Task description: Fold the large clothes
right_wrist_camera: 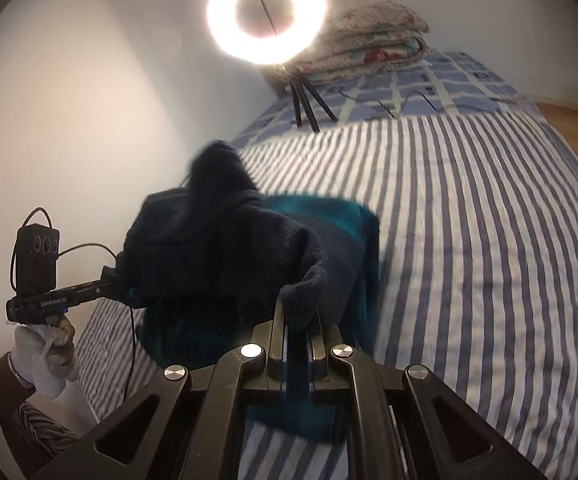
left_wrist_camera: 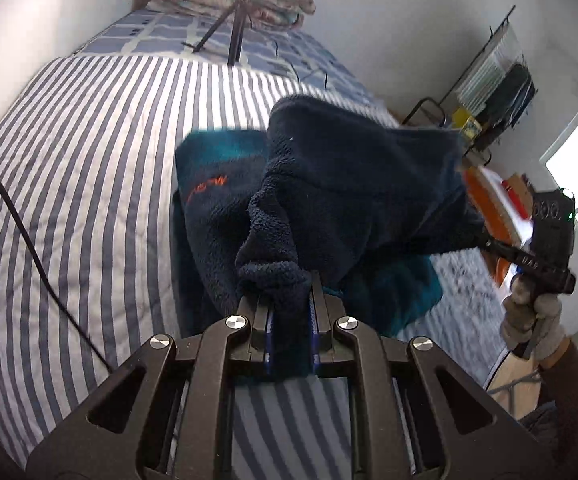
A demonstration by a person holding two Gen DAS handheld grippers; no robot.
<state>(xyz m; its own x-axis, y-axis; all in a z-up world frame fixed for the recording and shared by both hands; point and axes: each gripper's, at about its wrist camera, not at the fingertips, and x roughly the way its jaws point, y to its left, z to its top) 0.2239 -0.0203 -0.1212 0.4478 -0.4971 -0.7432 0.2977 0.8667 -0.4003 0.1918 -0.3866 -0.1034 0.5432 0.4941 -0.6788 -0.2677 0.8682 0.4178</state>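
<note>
Black metal linkage arms with silver pivot bolts fill the foreground, and the left gripper (left_wrist_camera: 292, 300) is clamped hard on a thick, nubby roll of dark navy fleece garment (left_wrist_camera: 353, 184). Over in the right wrist view, same story: the right gripper (right_wrist_camera: 299, 320) is pinched tight on another fluffy hem of that fleece, blue pads squeezed against the pile. Between the two grips the upper layer hangs lifted and sagging, while the teal-lined lower part, with its orange lettering, lies flat on the striped bedspread (left_wrist_camera: 89, 160). That cover is smooth, quilted cotton in blue and white bands, and it runs wide and bare on either side of the garment, plenty of room there. Toward the headboard sits a ring light (right_wrist_camera: 265, 20) on a thin black tripod, well apart from the fleece, with a folded floral quilt (right_wrist_camera: 373, 40) stacked behind it. A black cable (left_wrist_camera: 29, 240) snakes across the stripes at the left edge. Gloved hands grip both handles.
</note>
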